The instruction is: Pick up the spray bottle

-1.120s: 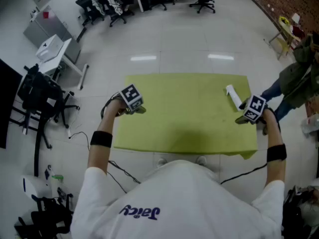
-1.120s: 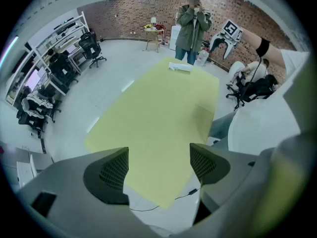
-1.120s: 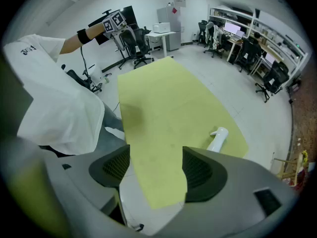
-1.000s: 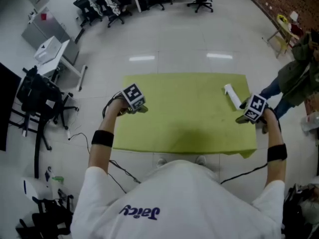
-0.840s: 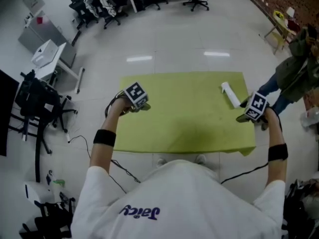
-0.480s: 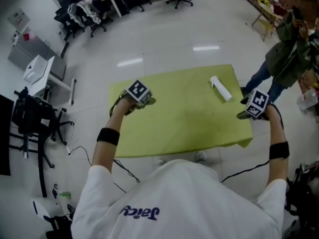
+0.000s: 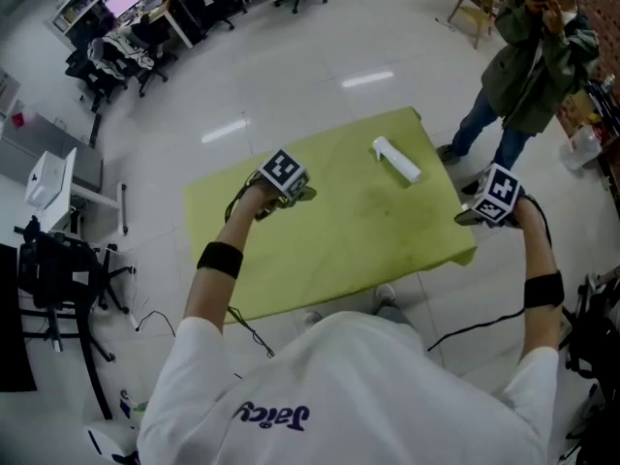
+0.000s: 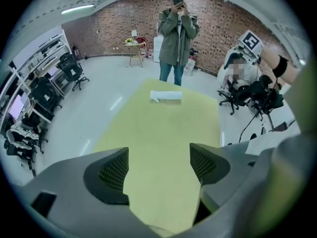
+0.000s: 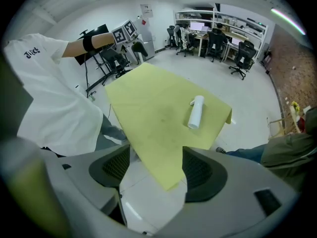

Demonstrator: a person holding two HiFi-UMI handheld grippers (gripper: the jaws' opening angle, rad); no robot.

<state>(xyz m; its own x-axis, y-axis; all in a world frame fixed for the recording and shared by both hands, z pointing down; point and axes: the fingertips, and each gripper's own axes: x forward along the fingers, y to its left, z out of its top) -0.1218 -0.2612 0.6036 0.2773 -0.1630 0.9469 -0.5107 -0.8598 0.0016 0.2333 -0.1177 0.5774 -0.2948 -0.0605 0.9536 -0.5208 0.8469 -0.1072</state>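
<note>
A white spray bottle [image 7: 397,160] lies on its side near the far right edge of the yellow-green table [image 7: 320,250]. The left gripper view shows the bottle [image 8: 166,96] far ahead, and the right gripper view shows the bottle [image 9: 196,111] ahead near the table's corner. My left gripper [image 7: 298,195] hovers over the table's left-middle, well short of the bottle, and my left gripper [image 8: 159,167] stands open and empty. My right gripper [image 7: 467,214] hangs past the table's right corner, over the floor. My right gripper [image 9: 154,170] also stands open with nothing between its jaws.
A person in a green jacket [image 7: 535,56] stands just beyond the table's far right corner, close to the bottle. Office chairs and desks [image 7: 116,46] fill the far left. A black chair [image 7: 53,269] and floor cables [image 7: 155,308] lie left of the table.
My left gripper has moved in from the table's left edge toward its middle. My right gripper has drifted off the table's right edge. The bottle lies where it was.
</note>
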